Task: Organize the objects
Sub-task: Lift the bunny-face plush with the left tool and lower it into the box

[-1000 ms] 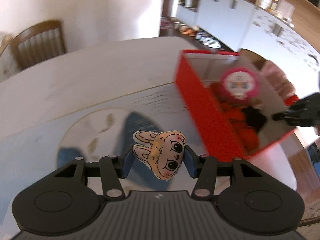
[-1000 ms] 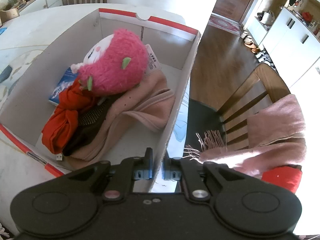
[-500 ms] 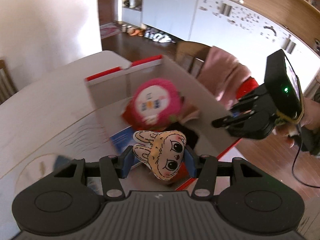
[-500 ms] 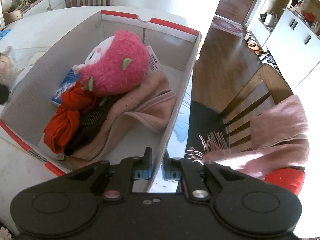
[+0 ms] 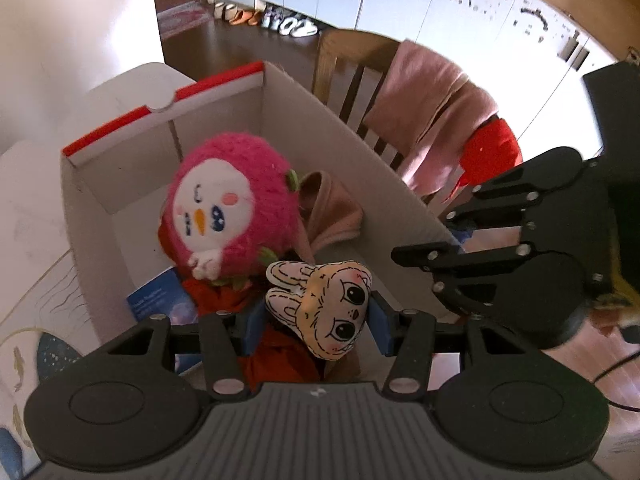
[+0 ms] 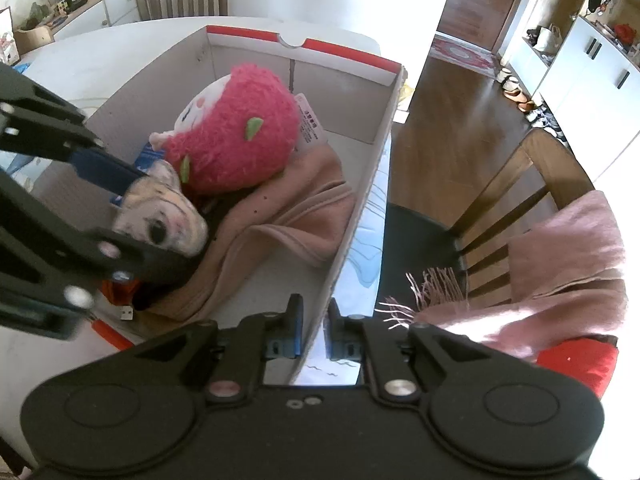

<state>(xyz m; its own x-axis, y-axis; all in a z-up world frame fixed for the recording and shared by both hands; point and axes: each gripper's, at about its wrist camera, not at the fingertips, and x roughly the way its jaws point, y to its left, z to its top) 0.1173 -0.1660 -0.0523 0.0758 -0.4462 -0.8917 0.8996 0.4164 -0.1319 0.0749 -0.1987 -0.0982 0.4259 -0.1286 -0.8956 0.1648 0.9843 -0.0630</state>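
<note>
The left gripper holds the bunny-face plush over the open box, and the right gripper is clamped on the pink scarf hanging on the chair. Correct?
Not quite. The right gripper is clamped on the box wall, not the pink scarf, which hangs untouched on the chair; the right wrist view shows it. The left gripper does hold the bunny-face plush over the open box.

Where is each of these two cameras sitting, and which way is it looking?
Left wrist view: sits on the left gripper, looking steeply down into the box; own fingers clamp the bunny toy; the right gripper shows at right.
Right wrist view: sits on the right gripper, looking down along the box wall pinched in its jaws; the left gripper enters at left.
Shared: the box, pink plush, bunny toy, tan cloth, the chair with a pink scarf.
</note>
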